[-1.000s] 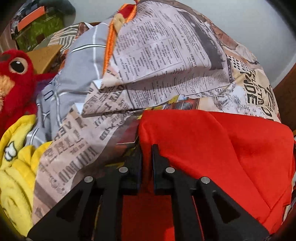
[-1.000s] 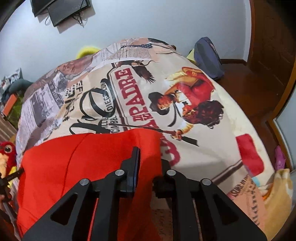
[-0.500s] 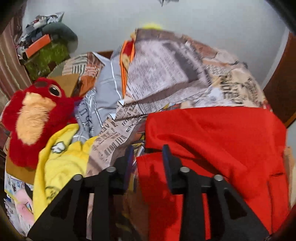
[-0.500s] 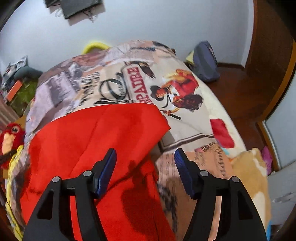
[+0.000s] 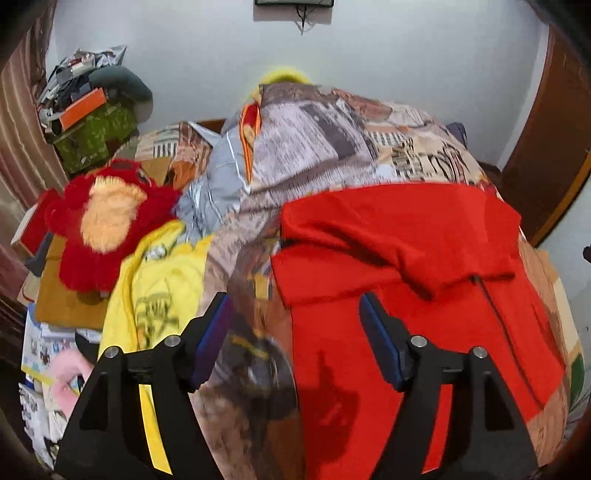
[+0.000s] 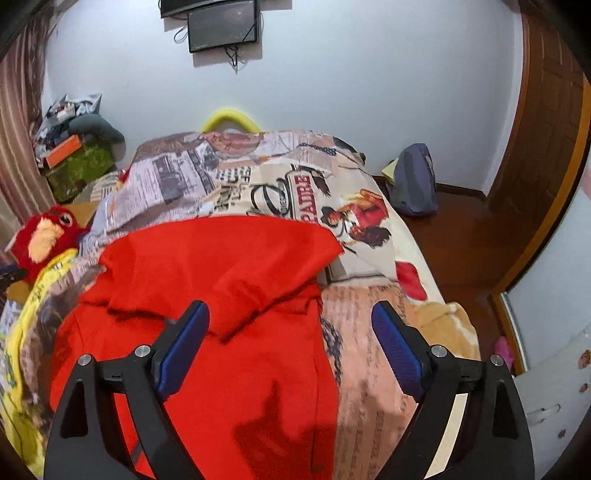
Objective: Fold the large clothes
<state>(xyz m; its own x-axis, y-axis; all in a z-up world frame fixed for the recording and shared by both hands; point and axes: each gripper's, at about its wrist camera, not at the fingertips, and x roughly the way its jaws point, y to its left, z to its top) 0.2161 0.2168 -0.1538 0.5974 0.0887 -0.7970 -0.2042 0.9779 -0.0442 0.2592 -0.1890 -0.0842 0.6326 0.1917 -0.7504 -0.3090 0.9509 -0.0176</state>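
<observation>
We see a red garment (image 5: 406,258) lying on a bed covered by a printed bedspread (image 5: 332,147) — its far part is doubled back over the rest, leaving a thick fold across the middle. From the right wrist view the same garment (image 6: 221,277) fills the near left half of the bed, its folded edge running toward the bedspread's picture of a rider (image 6: 365,218).

The left gripper (image 5: 295,328) hangs above the garment's left edge with its jaws apart and opening; nothing is between the blue pads (image 5: 380,343), and they touch no cloth. The right gripper (image 6: 290,343) hangs above the garment's right edge, jaws wide and opening as well — free of the fabric.

Left of the garment lies a yellow cloth (image 5: 162,295), and beyond it a red plush toy (image 5: 107,221) with an orange face. A green box (image 5: 96,136) piled with clutter stands in the far left corner. On the wall hangs a dark screen (image 6: 221,26). A grey backpack (image 6: 413,181) sits on the wooden floor (image 6: 461,240) to the right of the bed.
</observation>
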